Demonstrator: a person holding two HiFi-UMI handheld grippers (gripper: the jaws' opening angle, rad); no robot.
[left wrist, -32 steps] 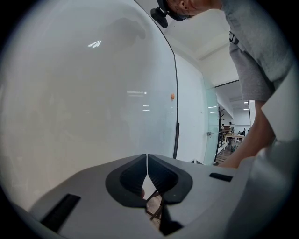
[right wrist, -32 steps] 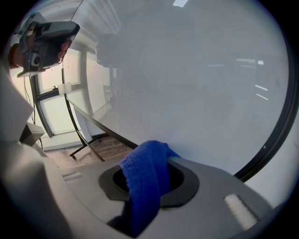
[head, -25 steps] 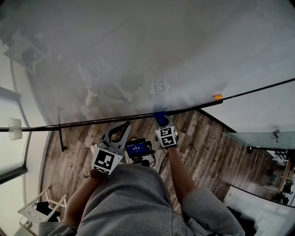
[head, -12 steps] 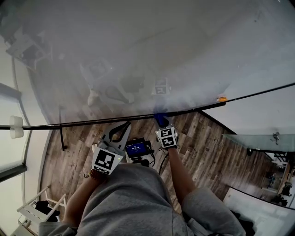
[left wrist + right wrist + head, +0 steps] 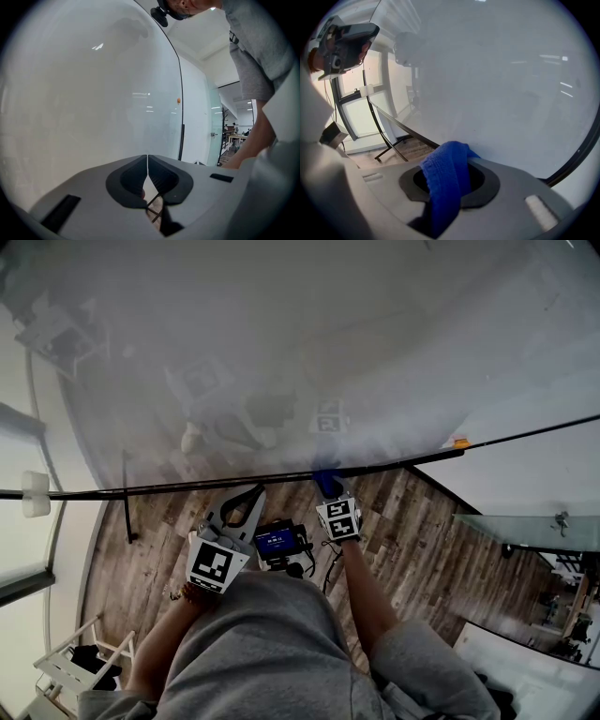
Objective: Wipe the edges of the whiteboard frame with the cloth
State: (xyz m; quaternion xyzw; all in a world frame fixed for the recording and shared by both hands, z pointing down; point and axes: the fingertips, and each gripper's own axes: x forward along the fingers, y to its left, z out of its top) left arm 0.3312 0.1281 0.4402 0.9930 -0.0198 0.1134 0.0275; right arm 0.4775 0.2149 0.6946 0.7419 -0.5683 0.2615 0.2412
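A large glossy whiteboard (image 5: 309,343) fills the upper part of the head view, and its thin black bottom frame edge (image 5: 234,484) runs across the middle. My right gripper (image 5: 326,486) is shut on a blue cloth (image 5: 324,479) and holds it against that edge. In the right gripper view the blue cloth (image 5: 447,180) bulges out between the jaws, close to the board face (image 5: 497,79). My left gripper (image 5: 246,502) hangs below the frame, away from the board. Its jaws are shut with nothing between them, as seen in the left gripper view (image 5: 147,161).
A small orange magnet (image 5: 461,442) sits at the frame's lower right corner. A black stand leg (image 5: 126,507) drops to the wooden floor (image 5: 412,540) at left. A white clip (image 5: 36,494) marks the frame's left end. White chairs (image 5: 70,676) stand at bottom left.
The view has shifted slightly, so the frame's right end and orange magnet sit a little lower and further right. Both grippers stay almost where they were, cloth still on the edge.
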